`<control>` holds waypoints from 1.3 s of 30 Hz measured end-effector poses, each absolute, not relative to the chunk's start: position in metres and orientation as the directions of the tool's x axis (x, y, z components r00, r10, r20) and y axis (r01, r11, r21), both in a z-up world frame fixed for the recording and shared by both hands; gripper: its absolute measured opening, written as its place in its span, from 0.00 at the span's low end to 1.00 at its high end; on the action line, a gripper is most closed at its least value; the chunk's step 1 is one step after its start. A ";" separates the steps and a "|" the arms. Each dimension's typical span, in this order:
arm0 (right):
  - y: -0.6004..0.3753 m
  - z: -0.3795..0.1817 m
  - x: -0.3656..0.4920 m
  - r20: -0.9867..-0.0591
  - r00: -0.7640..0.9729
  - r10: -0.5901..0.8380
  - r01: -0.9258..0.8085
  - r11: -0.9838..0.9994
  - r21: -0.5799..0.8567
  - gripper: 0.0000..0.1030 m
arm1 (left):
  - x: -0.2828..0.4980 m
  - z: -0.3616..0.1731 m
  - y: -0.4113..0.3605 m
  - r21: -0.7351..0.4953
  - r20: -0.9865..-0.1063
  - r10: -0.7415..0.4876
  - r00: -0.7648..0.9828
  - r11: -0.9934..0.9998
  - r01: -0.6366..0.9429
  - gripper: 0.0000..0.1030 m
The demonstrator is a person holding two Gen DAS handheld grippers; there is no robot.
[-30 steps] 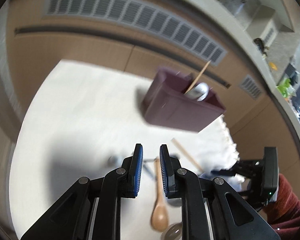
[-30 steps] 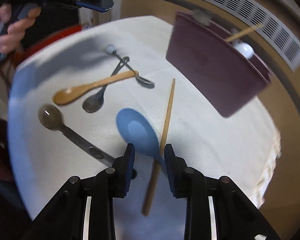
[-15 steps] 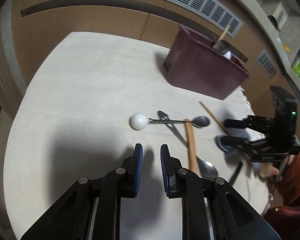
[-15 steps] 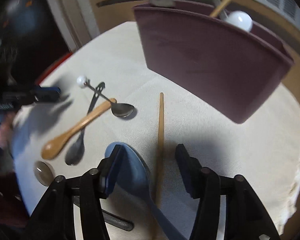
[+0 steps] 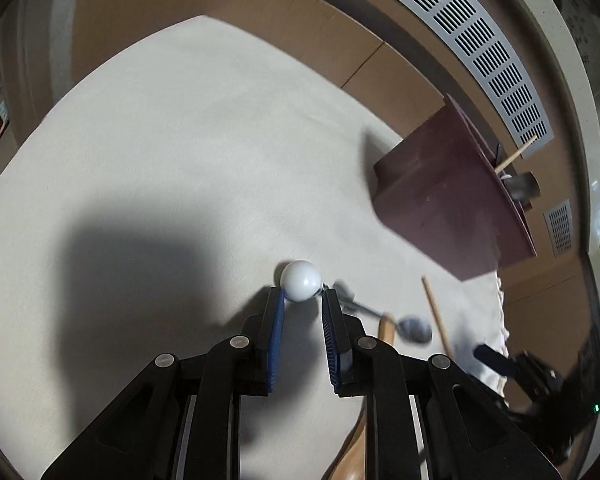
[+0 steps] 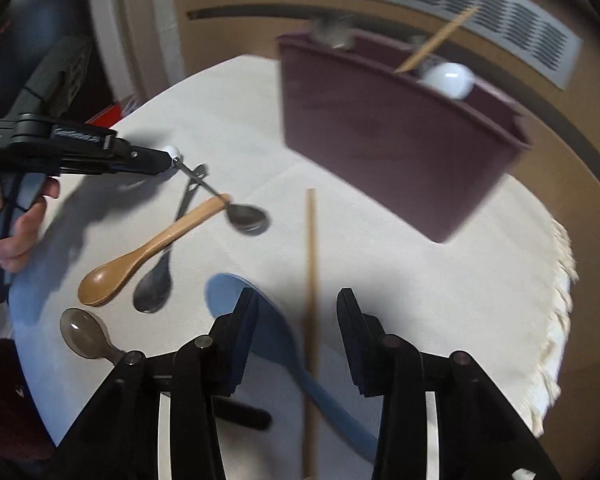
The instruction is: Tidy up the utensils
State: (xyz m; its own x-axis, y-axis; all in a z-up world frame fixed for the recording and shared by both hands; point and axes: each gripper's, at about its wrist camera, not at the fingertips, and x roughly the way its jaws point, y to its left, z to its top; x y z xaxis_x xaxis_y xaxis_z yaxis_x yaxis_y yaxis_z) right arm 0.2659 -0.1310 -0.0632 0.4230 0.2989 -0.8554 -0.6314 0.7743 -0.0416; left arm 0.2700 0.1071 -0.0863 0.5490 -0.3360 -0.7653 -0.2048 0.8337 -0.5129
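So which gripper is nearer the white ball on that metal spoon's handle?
Left. The left gripper has its fingertips either side of the white ball. The right gripper is further off, straddling the wooden chopstick beside the blue spoon.

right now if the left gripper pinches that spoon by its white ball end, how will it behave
The white ball is round and glossy, so the left gripper, jaws open around it, may slip off. The thin metal stem looks stiff. Its bowl lies over the wooden spoon, so it would probably pivot and nudge that.
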 end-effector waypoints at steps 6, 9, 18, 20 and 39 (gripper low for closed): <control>-0.190 -0.064 0.280 -0.846 0.479 0.237 -0.463 0.886 -0.014 0.35 | 0.308 -0.084 0.071 -0.468 -0.756 -0.354 0.551 0.880 -0.078 0.20; -0.223 -0.068 0.277 -0.859 0.480 0.178 -0.381 0.924 -0.021 0.28 | 0.317 -0.082 0.054 -0.436 -0.751 -0.365 0.550 0.900 0.002 0.21; -0.193 -0.069 0.221 -0.886 0.281 0.370 -0.578 0.802 0.151 0.27 | 0.288 -0.073 0.075 -0.403 -0.758 -0.298 0.581 0.913 -0.058 0.23; -0.176 -0.056 0.209 -0.863 0.317 0.395 -0.638 0.761 0.114 0.28 | 0.279 -0.070 0.090 -0.406 -0.757 -0.279 0.591 0.909 -0.091 0.24; -0.115 -0.078 0.264 -0.850 0.478 0.220 -0.505 0.861 -0.061 0.30 | 0.246 -0.070 0.071 -0.358 -0.775 -0.234 0.587 0.928 -0.103 0.51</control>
